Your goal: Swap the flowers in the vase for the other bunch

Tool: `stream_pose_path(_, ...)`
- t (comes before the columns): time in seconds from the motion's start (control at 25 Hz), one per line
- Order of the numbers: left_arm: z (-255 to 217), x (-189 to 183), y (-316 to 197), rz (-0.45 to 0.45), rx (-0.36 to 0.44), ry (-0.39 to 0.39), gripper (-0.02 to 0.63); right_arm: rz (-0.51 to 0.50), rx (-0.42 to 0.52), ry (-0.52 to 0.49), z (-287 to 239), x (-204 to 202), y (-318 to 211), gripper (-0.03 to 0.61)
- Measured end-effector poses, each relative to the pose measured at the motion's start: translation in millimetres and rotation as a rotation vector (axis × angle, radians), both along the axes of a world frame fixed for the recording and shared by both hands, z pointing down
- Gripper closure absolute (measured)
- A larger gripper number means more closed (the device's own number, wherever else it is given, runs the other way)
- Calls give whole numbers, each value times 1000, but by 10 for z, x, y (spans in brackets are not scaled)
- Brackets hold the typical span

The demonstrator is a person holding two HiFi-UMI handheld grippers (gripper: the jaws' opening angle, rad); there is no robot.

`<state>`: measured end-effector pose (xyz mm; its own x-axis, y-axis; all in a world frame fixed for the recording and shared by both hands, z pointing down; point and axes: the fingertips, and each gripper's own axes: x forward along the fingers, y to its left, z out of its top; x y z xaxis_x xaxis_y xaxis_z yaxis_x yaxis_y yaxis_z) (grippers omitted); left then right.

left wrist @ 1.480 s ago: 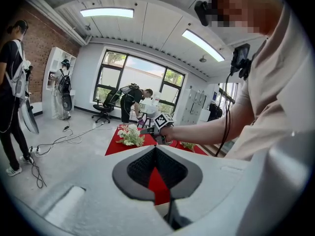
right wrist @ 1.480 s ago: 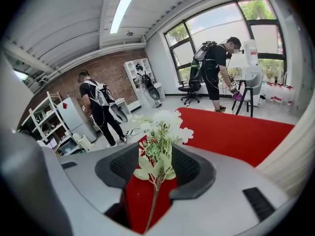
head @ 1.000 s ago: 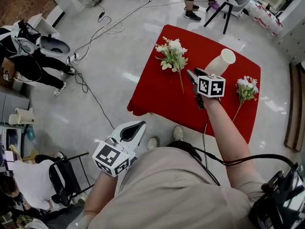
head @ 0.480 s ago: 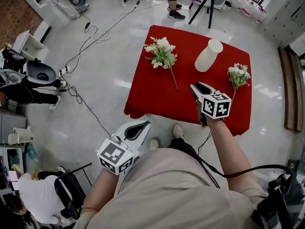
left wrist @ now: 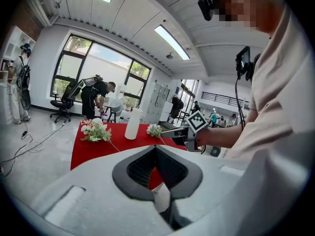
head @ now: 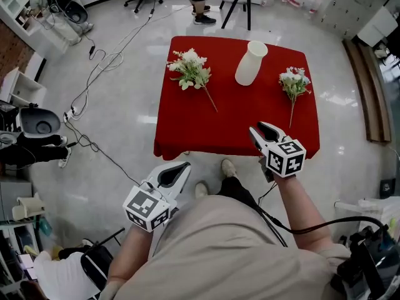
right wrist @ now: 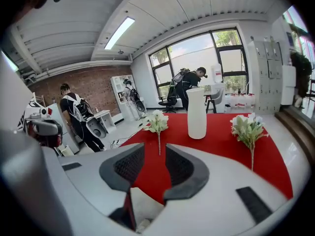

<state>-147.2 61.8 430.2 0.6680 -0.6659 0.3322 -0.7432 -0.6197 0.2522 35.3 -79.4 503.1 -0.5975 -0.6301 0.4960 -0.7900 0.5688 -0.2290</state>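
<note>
With the vase (head: 251,62) at twelve o'clock empty, my right claw (head: 257,127), just narrowed yet open and bare, should probably grab the eleven o'clock bunch (head: 189,69) next.

The surface (head: 237,127) wears a plain bright red cloth. On it the vase (head: 250,63) is a smooth creamy white with no pattern. The larger bunch of flowers (head: 189,69) shows white blooms over green leaves, and the smaller bunch (head: 294,82) is the same white and green. The left gripper (head: 178,170) and the right gripper (head: 259,130) have white shells with black pads inside. The left cube (head: 145,209) and the right cube (head: 286,157) are printed with black square markers on white. The floor (head: 131,92) is a glossy pale grey. The person's shirt (head: 219,255) is beige.
</note>
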Motion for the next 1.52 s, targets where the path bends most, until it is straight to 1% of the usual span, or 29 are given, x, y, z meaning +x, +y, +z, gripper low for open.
stream_pose_path(0.12, -7, 69, 20, 33, -2, 1, 607, 18, 6, 10, -32, 136, 117, 439)
stream_pose_path(0.36, 41, 276, 41, 135, -6, 10, 607, 101, -3, 6, -66, 502, 376, 439)
stream_pose_path(0.68, 57, 595, 143, 250, -19, 14, 607, 262, -8, -12, -157, 1164, 616, 430)
stream_pose_path(0.8, 39, 703, 112, 278, -20, 11, 607, 310, -20, -24, -170, 1416, 617, 412)
stream_pose_path(1.04, 20, 870, -59, 296, -18, -2, 607, 378, -56, -104, -168, 1844, 402, 374)
stream_pose_path(1.32, -41, 1152, -388, 291, -18, -15, 607, 407, -89, -187, -162, 2281, -43, 356)
stream_pose_path(1.52, -108, 1404, -677, 292, -9, -34, 607, 409, -119, -246, -106, 2543, -441, 350)
